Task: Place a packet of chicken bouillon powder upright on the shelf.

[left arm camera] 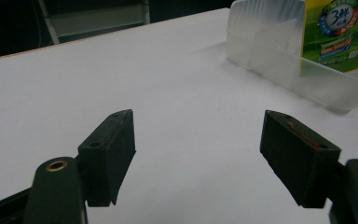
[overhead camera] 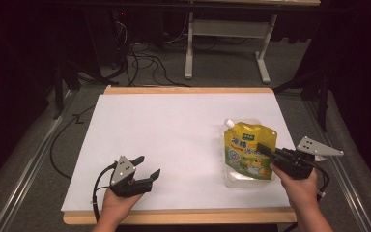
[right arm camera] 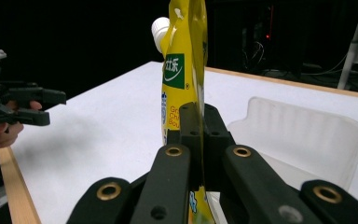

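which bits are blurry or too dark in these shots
High view: the white table top is bright, the room behind nearly black. Left gripper view: the near jaws are soft, the clear tray sharper. Right gripper view: the jaws blur, the yellow pouch is crisp against a black background.

One yellow spouted pouch (overhead camera: pixel 249 150) and one clear plastic tray (right arm camera: pixel 303 135) were counted at the right of the high view. Two grippers were counted: the left gripper (overhead camera: pixel 146 169) at lower left and the right gripper (overhead camera: pixel 269 153) at right. One white table (overhead camera: pixel 174 140) was counted.
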A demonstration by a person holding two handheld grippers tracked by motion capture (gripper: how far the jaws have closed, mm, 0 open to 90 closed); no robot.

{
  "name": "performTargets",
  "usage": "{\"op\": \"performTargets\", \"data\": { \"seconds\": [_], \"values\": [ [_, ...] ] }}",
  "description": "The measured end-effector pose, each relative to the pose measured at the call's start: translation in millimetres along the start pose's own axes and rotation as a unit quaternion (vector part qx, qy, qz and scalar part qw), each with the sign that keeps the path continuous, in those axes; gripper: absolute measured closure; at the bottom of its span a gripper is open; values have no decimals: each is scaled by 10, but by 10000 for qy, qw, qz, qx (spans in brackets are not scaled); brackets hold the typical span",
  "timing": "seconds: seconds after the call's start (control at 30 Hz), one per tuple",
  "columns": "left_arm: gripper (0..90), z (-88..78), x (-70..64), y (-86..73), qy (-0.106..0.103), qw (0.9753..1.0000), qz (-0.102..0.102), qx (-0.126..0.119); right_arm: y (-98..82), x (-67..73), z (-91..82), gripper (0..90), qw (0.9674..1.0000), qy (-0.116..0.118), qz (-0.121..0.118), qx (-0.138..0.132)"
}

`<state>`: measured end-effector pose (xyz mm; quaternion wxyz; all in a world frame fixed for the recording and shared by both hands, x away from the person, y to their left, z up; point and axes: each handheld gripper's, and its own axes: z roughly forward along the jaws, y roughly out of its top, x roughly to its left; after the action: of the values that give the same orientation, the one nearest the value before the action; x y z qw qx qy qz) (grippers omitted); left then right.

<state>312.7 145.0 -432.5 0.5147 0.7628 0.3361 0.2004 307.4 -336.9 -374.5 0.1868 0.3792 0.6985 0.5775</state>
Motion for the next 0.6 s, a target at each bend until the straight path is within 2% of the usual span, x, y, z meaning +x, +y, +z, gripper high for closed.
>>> {"op": "performTargets", "data": {
  "seconds": [0.33,0.6],
  "values": [
    [269,-10,-3,-1,-5,10000,0,-8,-85,-37,36,900,9998,-24,-8,198],
    [269,-1,-13,-1,-44,10000,20,24,-176,-40,-35,900,9994,-119,-20,310]
  ]
}}
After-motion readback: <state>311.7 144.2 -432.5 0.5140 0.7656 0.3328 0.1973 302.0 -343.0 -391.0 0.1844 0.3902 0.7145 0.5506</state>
